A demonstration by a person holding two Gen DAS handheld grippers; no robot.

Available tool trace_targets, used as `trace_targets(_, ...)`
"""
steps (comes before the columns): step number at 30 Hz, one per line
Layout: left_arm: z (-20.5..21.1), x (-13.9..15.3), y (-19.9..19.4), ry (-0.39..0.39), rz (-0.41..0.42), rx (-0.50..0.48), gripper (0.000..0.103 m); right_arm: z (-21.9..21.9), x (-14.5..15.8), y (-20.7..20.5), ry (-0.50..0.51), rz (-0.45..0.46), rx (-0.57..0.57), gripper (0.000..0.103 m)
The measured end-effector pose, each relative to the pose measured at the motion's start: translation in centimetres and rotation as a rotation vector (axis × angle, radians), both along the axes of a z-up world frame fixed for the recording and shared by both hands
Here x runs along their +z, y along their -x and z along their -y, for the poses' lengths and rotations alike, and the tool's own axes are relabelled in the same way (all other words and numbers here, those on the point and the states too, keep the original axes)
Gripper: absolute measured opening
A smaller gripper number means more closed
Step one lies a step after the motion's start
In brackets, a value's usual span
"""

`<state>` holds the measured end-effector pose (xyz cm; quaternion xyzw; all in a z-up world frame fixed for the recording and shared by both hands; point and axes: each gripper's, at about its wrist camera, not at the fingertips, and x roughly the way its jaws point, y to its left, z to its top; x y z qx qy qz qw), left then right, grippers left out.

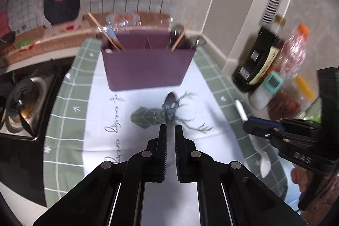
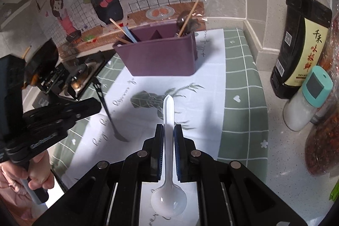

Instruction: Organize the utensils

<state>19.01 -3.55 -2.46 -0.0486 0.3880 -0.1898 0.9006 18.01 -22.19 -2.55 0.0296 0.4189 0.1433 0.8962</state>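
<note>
Right gripper (image 2: 168, 132): jaws narrow, clamped on the handle of a translucent white plastic spoon (image 2: 168, 164), bowl toward the camera, handle tip pointing at the caddy.

Left gripper (image 1: 169, 133): jaws narrow, pinching the stem of a dark metal spoon (image 1: 170, 106); in the right wrist view it hangs tilted from the jaws, bowl end low, at or just above the cloth, contact unclear.

Green-and-white grid tablecloth (image 2: 239, 86): cursive script on the white centre, not legible. Bare white cloth lies open between grippers and caddy; cloth's right edge stops short of the bottles.

Purple plastic compartmented utensil caddy (image 2: 161, 56): upright at the far end of the cloth, wooden chopsticks (image 2: 187, 18) leaning out.

Dark sauce bottle (image 2: 300, 50): cream label with Chinese characters, right of the cloth by the wall.

Lettering on the grippers' bodies is blurred.
</note>
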Motion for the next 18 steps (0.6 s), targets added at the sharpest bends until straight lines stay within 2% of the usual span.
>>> trace_targets(5,-1.4,3.2,0.8,0.055,0.094,0.027,0.005,-0.5,2.0,-0.1,-0.035,0.042,0.012,0.009)
trace_targets(8,-1.8,4.8,0.1,0.036,0.129,0.031,0.005,-0.9,4.2,-0.4,-0.035,0.100,0.022,0.009)
trace_targets(10,-2.1,4.2,-1.3,0.016,0.066,0.018,0.007,-1.1,5.1,-0.8,-0.025,0.117,0.018,0.009)
trace_targets(13,-2.8,1.5,-3.8,0.016,-0.094,0.065,0.009,-1.2,5.0,-1.1,0.000,0.120,0.009,0.009)
trace_targets(15,-3.5,-1.8,-5.7,0.030,-0.245,0.114,0.016,-1.1,4.1,-1.3,0.033,0.107,-0.008,0.009)
trace_targets(18,-3.6,-5.3,-7.4,0.053,-0.364,0.163,0.017,-0.6,2.0,-1.9,0.026,0.048,-0.025,0.009)
